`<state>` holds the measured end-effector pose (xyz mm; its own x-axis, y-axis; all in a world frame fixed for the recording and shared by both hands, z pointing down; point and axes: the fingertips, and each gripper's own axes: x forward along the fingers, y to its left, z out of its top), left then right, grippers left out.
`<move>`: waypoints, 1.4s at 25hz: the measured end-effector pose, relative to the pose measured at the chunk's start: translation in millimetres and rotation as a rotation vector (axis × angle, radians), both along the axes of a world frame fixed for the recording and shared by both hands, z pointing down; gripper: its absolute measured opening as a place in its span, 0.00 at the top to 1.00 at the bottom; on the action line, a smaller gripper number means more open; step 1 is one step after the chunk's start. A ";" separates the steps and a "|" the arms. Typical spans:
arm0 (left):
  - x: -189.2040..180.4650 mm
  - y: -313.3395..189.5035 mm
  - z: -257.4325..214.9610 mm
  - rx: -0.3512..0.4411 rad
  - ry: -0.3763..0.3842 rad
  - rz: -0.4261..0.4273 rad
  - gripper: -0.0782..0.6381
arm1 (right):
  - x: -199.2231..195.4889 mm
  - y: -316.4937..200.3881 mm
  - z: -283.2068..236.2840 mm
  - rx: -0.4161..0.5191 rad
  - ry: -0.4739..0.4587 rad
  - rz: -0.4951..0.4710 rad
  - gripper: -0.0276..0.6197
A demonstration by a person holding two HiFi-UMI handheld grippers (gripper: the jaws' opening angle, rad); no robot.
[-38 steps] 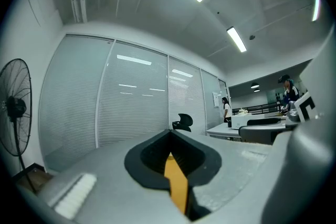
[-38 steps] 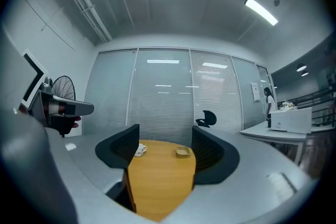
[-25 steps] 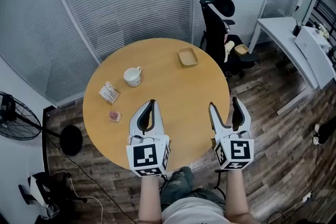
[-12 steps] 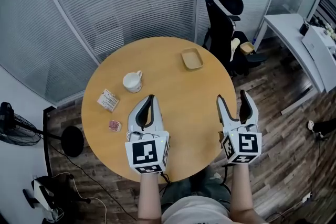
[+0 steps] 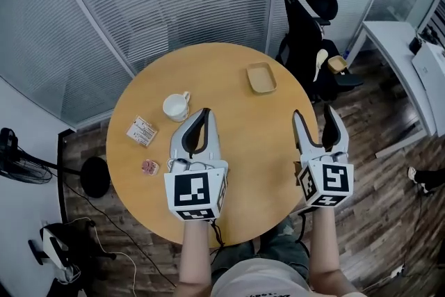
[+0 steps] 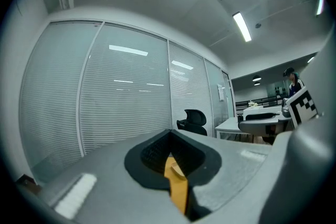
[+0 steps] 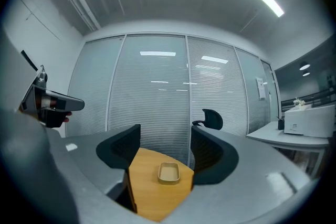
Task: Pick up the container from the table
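The container (image 5: 262, 78), a shallow tan tray, rests on the far right part of the round wooden table (image 5: 236, 170). In the right gripper view the container (image 7: 169, 172) lies straight ahead, framed between the jaws and well beyond them. My right gripper (image 5: 314, 115) hovers over the table's right edge, open and empty, also seen as the right gripper (image 7: 165, 153). My left gripper (image 5: 200, 116) hangs over the table's middle with its jaws shut on nothing. In its own view the left gripper (image 6: 172, 157) shows only a thin sliver of table.
A white mug (image 5: 176, 106), a small card packet (image 5: 141, 130) and a little pink item (image 5: 149, 167) lie on the table's left side. A black office chair (image 5: 306, 24) stands behind the table, a white desk (image 5: 407, 73) to the right, a fan (image 5: 21, 156) at left.
Both grippers have moved a little forward over the table, the right one drifting rightward. The head view has shifted. Neither gripper's jaws have changed.
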<state>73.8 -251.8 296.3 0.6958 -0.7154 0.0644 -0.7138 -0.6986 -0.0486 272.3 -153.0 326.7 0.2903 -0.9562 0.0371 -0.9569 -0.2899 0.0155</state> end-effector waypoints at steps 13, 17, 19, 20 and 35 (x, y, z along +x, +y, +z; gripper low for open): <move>73.5 -79.2 23.1 -0.029 -0.040 -0.146 0.89 | 64.0 -111.9 27.8 -0.073 -0.015 -0.195 0.45; 98.3 -101.1 34.4 -0.043 -0.054 -0.181 0.89 | 79.6 -145.0 41.1 -0.103 -0.020 -0.264 0.45; 107.7 -110.4 42.2 -0.053 -0.067 -0.201 0.89 | 85.1 -159.6 49.1 -0.120 -0.027 -0.294 0.45; 111.4 -114.9 46.5 -0.060 -0.071 -0.211 0.89 | 87.2 -166.5 53.3 -0.129 -0.029 -0.308 0.45; 128.6 -167.6 112.9 -0.210 -0.079 -0.289 0.89 | 87.0 -236.3 127.2 -0.263 -0.068 -0.439 0.46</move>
<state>202.4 -419.4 409.2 0.4535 -0.8474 0.2761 -0.8832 -0.4689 0.0115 359.3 -389.3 453.9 -0.1482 -0.9433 0.2971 -0.9889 0.1450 -0.0331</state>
